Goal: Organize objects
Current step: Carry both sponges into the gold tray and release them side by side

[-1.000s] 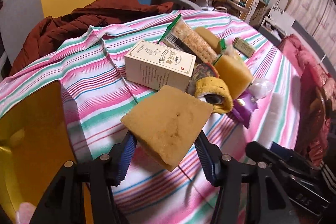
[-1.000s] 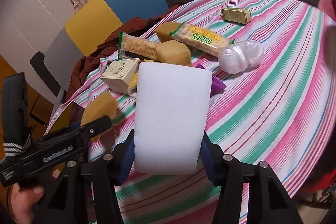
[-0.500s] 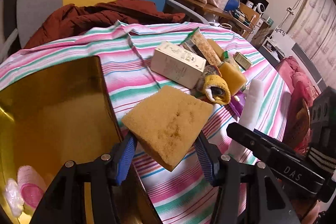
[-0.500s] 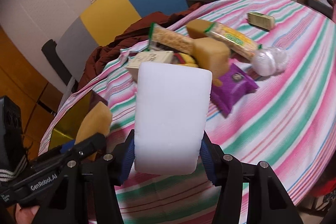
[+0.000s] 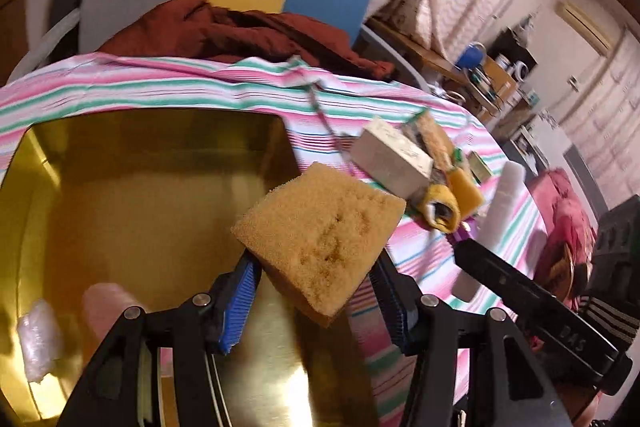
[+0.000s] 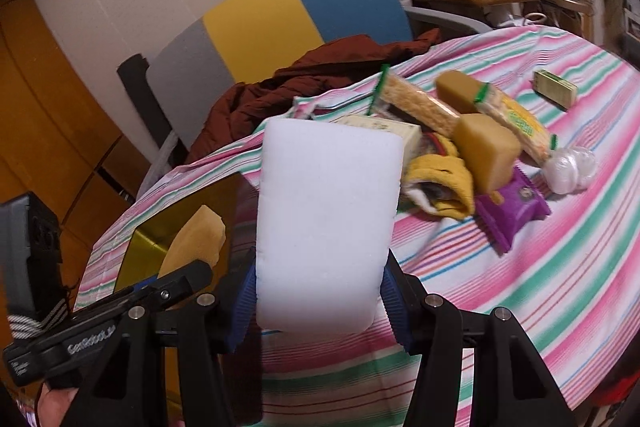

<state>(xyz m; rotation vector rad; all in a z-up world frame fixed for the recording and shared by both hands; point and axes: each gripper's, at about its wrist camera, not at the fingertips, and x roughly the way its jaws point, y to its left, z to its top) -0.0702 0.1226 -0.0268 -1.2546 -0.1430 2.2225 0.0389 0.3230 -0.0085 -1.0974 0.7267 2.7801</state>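
My left gripper point(image 5: 316, 291) is shut on a tan sponge point(image 5: 320, 239) and holds it above the right part of a gold tin box point(image 5: 120, 195). The sponge also shows in the right wrist view point(image 6: 196, 243) over the tin point(image 6: 160, 227). My right gripper point(image 6: 318, 299) is shut on a white foam block point(image 6: 324, 223), held above the striped tablecloth point(image 6: 540, 259) just right of the tin. The white block shows edge-on in the left wrist view point(image 5: 500, 203).
A pile lies on the cloth: cream carton point(image 5: 388, 159), cracker packs point(image 6: 416, 103), tan sponges point(image 6: 486, 147), yellow cloth roll point(image 6: 444, 179), purple packet point(image 6: 512, 207), plastic wad point(image 6: 568, 167), small green box point(image 6: 556, 89). The tin holds a plastic wad point(image 5: 38, 339) and a pink item point(image 5: 104, 307). A chair with a brown jacket point(image 5: 240, 27) stands behind.
My left gripper has swung left with the sponge, from above the cloth to above the tin. My right gripper with the white block has also moved left toward the tin.
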